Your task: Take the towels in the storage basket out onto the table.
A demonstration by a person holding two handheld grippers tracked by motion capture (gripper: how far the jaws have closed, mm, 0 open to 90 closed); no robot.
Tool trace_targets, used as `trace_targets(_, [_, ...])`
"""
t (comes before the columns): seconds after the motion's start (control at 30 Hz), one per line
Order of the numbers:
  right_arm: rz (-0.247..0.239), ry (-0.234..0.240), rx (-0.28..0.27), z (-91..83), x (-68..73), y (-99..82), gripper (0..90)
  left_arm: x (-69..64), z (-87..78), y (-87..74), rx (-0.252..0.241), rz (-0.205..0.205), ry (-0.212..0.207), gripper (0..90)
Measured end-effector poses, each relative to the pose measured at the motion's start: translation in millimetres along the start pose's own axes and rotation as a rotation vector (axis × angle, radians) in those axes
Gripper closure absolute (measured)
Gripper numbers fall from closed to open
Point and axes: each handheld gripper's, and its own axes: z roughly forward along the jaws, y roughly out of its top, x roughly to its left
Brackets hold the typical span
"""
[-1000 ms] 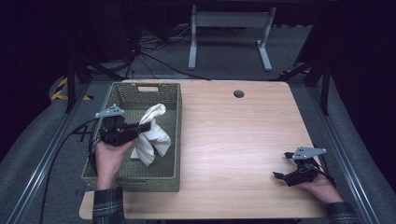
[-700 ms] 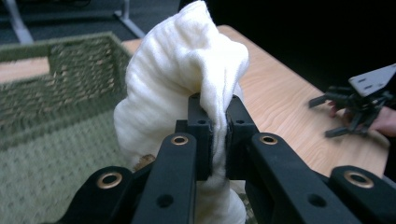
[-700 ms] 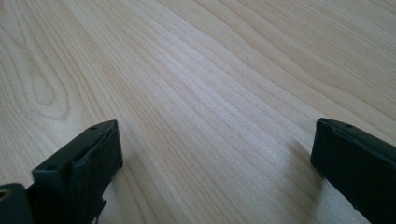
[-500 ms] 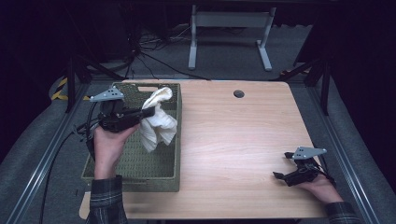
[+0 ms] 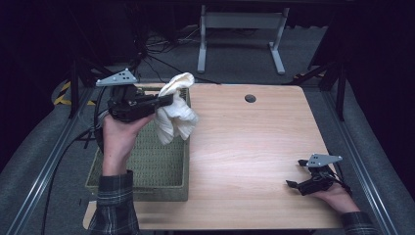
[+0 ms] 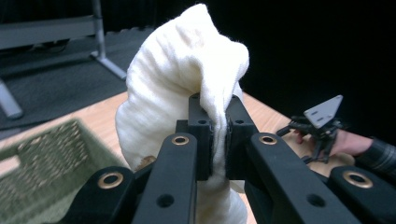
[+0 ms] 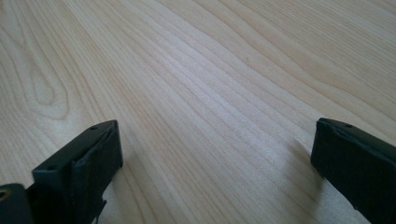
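Left tongs (image 5: 169, 100) are up in the air at the far left of the bench (image 5: 254, 147), clamped tight on a cream-white towel (image 5: 176, 112). From the left gripper view the two black jaws pinch a fold of that towel (image 6: 182, 93) between them, with cloth bulging above the grip and trailing down below it. The towel hangs clear, above the right edge of the green woven basket (image 5: 147, 166), which sits on the left side of the bench; the cloth's lower end dangles above the basket's rim without touching the weave. Over on the near right, the right tongs (image 5: 295, 176) lie low on the wood in the person's right hand (image 5: 337, 196), well apart from the towel. The right gripper view shows those jaws standing wide apart over bare pale wood grain (image 7: 210, 93), nothing between them
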Motion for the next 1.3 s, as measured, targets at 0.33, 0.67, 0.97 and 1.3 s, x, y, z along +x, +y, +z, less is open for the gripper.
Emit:
trace_targets(0.33, [0.0, 0.001, 0.0, -0.1, 0.0, 0.0, 2.3, -22.1, 12.5, 26.7, -0.033, 0.049, -0.069, 84.9])
trace_targets(0.67, [0.0, 0.0, 0.0, 0.0, -0.1, 0.0, 2.3, -41.5, 38.2, 42.7, -0.035, 0.086, -0.134, 84.9])
trace_targets(0.97, [0.001, 0.001, 0.001, -0.1, -0.1, 0.0, 2.3, -52.6, 73.0, 29.2, -0.038, 0.073, -0.218, 84.9])
trace_targets(1.3, [0.001, 0.002, 0.0, -0.1, -0.1, 0.0, 2.3, -68.1, 113.5, 6.5, 0.02, 0.079, -0.275, 85.0])
